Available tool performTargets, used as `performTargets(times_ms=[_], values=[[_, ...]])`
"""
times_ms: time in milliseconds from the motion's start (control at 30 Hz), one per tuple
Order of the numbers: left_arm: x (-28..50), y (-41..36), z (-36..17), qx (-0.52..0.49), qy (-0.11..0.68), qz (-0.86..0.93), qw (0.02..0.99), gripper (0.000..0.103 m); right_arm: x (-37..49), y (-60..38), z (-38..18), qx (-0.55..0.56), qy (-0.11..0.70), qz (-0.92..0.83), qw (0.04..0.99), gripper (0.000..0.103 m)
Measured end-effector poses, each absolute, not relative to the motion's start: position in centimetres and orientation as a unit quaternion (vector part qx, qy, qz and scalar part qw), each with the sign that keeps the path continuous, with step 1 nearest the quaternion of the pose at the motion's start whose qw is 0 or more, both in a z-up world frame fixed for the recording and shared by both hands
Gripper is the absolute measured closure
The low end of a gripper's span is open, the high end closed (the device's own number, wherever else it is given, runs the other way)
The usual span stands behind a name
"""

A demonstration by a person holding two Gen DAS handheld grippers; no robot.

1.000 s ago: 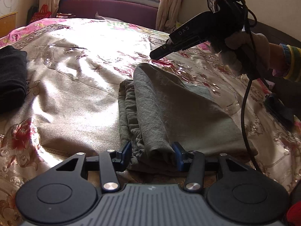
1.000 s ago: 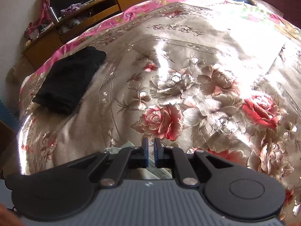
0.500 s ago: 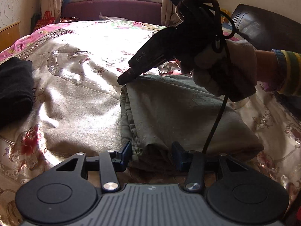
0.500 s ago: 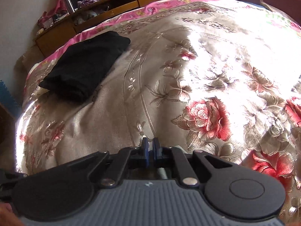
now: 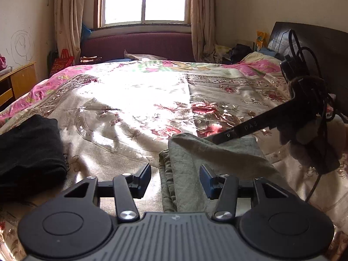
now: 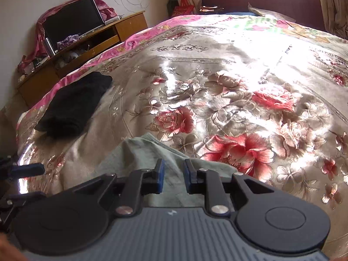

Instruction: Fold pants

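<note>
My left gripper (image 5: 175, 179) jaws spread, straddling folded grey-green pants (image 5: 208, 161); right gripper (image 6: 173, 179) parted above them, arm lettering unreadable.

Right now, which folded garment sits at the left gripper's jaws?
The grey-green pants, lying between its open jaws; the folded black garment lies apart, far left on the bedspread.
</note>
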State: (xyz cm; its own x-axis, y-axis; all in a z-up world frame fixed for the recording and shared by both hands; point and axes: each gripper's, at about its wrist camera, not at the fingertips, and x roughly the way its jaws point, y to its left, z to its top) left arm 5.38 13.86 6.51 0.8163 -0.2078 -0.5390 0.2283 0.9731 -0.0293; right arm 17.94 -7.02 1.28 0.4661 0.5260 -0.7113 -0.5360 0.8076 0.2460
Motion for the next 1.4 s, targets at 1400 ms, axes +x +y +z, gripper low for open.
performTargets(times_ms=[1400], values=[[13.1, 14.0, 0.0, -0.044, 0.443, -0.190, 0.875, 0.025, 13.1, -15.2, -4.9, 0.300, 0.464, 0.258, 0.792, 0.052]])
